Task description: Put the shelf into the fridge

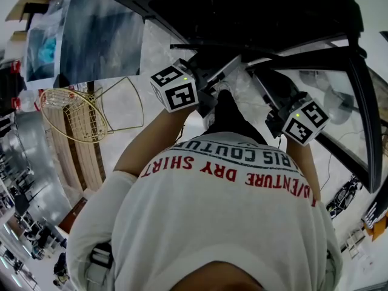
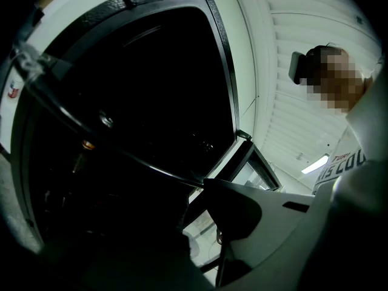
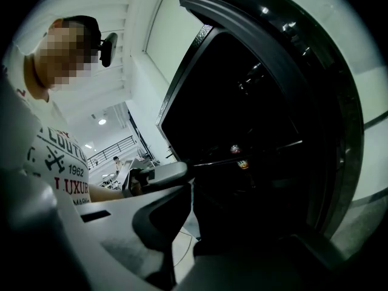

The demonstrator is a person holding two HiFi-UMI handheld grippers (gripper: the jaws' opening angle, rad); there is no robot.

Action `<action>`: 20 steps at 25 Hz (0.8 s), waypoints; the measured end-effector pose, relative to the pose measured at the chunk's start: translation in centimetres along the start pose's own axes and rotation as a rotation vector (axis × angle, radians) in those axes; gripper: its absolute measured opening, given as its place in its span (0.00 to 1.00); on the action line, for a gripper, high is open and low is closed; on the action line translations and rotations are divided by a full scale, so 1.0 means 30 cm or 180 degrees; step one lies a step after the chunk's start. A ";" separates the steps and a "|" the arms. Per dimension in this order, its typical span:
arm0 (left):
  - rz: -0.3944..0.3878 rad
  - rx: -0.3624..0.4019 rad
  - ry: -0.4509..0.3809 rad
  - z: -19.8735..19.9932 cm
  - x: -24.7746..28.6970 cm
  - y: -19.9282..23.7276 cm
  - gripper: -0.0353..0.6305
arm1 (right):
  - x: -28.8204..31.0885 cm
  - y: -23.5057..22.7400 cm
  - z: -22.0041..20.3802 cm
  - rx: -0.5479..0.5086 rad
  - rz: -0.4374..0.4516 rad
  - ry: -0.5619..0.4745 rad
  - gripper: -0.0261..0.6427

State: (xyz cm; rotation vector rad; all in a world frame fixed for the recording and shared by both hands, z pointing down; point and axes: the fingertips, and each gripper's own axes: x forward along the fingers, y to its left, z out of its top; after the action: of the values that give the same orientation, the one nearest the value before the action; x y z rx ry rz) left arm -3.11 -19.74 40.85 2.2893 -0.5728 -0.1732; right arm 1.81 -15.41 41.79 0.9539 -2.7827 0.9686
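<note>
Past the shirt, the shelf spans left-right before the fridge.

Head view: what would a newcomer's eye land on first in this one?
The left gripper and right gripper, each with a black-and-white marker cube, grip a black-rimmed shelf mid-frame before the dark fridge at the top. The person's printed white shirt fills the bottom. A gold wire basket stands at the left.

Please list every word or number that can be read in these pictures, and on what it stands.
"DRY SHIRT": red, upside down, on the white shirt, head view.
"1962": same shirt, right gripper view.
"LUXUR": red, cut off, same shirt.
Other shirt print is cut off or hidden.
</note>
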 end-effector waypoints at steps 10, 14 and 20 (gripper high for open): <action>0.0037 0.0021 -0.0016 0.030 0.018 0.030 0.20 | 0.021 -0.005 0.008 -0.0054 -0.0030 0.0033 0.08; 0.0041 0.0027 -0.0023 0.042 0.028 0.052 0.20 | 0.030 -0.018 0.007 -0.0036 -0.0042 0.0029 0.08; 0.0034 0.0056 -0.0025 0.058 0.046 0.055 0.20 | 0.036 -0.026 0.018 -0.0050 -0.0073 0.0035 0.08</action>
State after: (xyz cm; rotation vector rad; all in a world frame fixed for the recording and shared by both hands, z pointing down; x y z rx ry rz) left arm -2.96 -22.51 40.87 2.3033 -0.5925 -0.1725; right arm 1.46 -16.78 42.03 0.9731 -2.7601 0.9446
